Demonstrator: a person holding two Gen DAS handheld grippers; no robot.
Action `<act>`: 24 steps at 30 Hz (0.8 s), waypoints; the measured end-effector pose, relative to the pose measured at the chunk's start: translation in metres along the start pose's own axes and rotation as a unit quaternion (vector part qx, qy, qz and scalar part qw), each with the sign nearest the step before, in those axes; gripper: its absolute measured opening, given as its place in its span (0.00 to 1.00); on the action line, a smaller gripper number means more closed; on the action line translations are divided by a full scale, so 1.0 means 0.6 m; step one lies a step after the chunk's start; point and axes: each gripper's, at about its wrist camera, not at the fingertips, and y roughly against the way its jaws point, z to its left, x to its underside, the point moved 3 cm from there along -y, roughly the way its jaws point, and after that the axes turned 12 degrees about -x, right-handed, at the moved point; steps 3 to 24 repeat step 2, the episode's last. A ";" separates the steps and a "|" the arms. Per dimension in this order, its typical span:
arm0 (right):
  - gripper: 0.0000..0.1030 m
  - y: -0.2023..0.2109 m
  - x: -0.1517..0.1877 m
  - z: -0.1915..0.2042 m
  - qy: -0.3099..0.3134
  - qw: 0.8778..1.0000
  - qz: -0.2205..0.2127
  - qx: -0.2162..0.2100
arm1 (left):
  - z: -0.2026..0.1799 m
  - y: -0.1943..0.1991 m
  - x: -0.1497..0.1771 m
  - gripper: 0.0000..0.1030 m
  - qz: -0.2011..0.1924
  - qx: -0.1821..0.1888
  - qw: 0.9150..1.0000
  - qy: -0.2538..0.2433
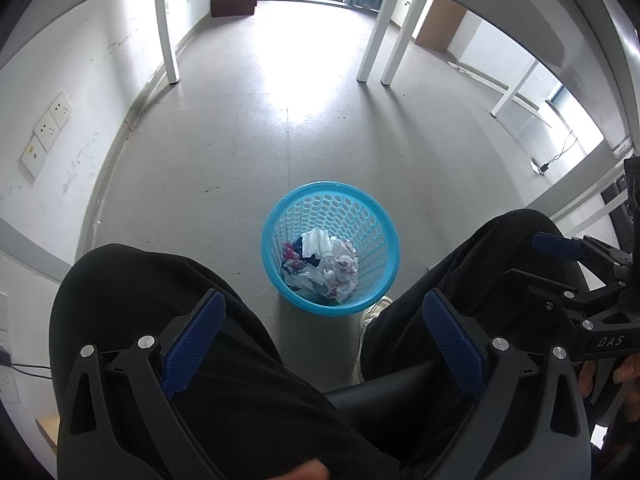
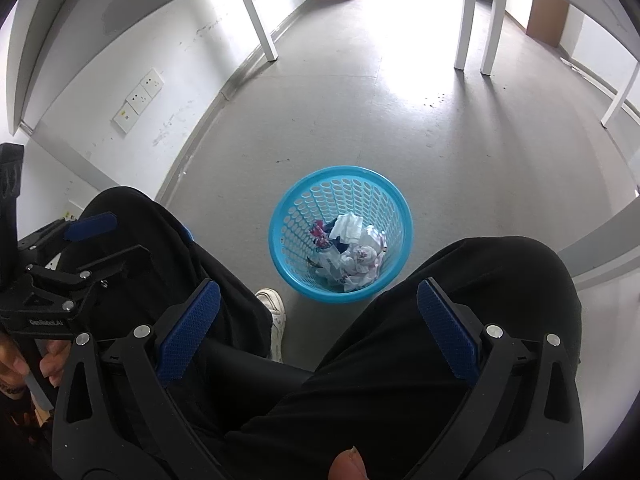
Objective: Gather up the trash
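Below, left gripper (image 1: 324, 340): jaws spread, holding nothing, above seated person's knees | right gripper (image 2: 318, 328): likewise spread, bare | blue basket (image 2: 280, 236): on floor between the legs | crumpled trash (image 2: 356, 256): inside basket.

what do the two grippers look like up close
Both match: the left gripper and right gripper have matte black, skeletal linkage arms with silver pivot bolts and flat blue fingers with a fine grid texture. White lettering marks the bodies: "DAS" on the right one, "GenRobot.AI" on the left. No cables are visible on them.
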 end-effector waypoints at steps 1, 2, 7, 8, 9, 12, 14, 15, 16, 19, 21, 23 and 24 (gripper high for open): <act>0.92 0.000 -0.001 0.000 0.000 1.000 0.000 0.000 | 0.001 0.000 -0.002 0.94 0.001 0.002 1.000 0.001; 0.92 0.000 -0.001 0.000 0.000 1.000 -0.001 0.000 | 0.002 0.000 -0.001 0.94 0.002 0.003 1.000 0.003; 0.92 0.000 -0.001 0.000 0.000 1.000 -0.001 0.000 | 0.002 0.000 -0.001 0.94 0.002 0.003 1.000 0.003; 0.92 0.000 -0.001 0.000 0.000 1.000 -0.001 0.000 | 0.002 0.000 -0.001 0.94 0.002 0.003 1.000 0.003; 0.92 0.000 -0.001 0.000 0.000 1.000 -0.001 0.000 | 0.002 0.000 -0.001 0.94 0.002 0.003 1.000 0.003; 0.92 0.000 -0.001 0.000 0.000 1.000 -0.001 0.000 | 0.002 0.000 -0.001 0.94 0.002 0.003 1.000 0.003; 0.92 0.000 -0.001 0.000 0.000 1.000 -0.001 0.000 | 0.002 0.000 -0.001 0.94 0.002 0.003 1.000 0.003; 0.92 0.000 -0.001 0.000 0.000 1.000 -0.001 0.000 | 0.002 0.000 -0.001 0.94 0.002 0.003 1.000 0.003; 0.92 0.000 -0.001 0.000 0.000 1.000 -0.001 0.000 | 0.002 0.000 -0.001 0.94 0.002 0.003 1.000 0.003; 0.92 0.000 -0.001 0.000 0.000 1.000 -0.001 0.000 | 0.002 0.000 -0.001 0.94 0.002 0.003 1.000 0.003; 0.92 0.000 -0.001 0.000 0.000 1.000 -0.001 0.000 | 0.002 0.000 -0.001 0.94 0.002 0.003 1.000 0.003; 0.92 0.000 -0.001 0.000 0.000 1.000 -0.001 0.000 | 0.002 0.000 -0.001 0.94 0.002 0.003 1.000 0.003; 0.92 0.000 -0.001 0.000 0.000 1.000 -0.001 0.000 | 0.002 0.000 -0.001 0.94 0.002 0.003 1.000 0.003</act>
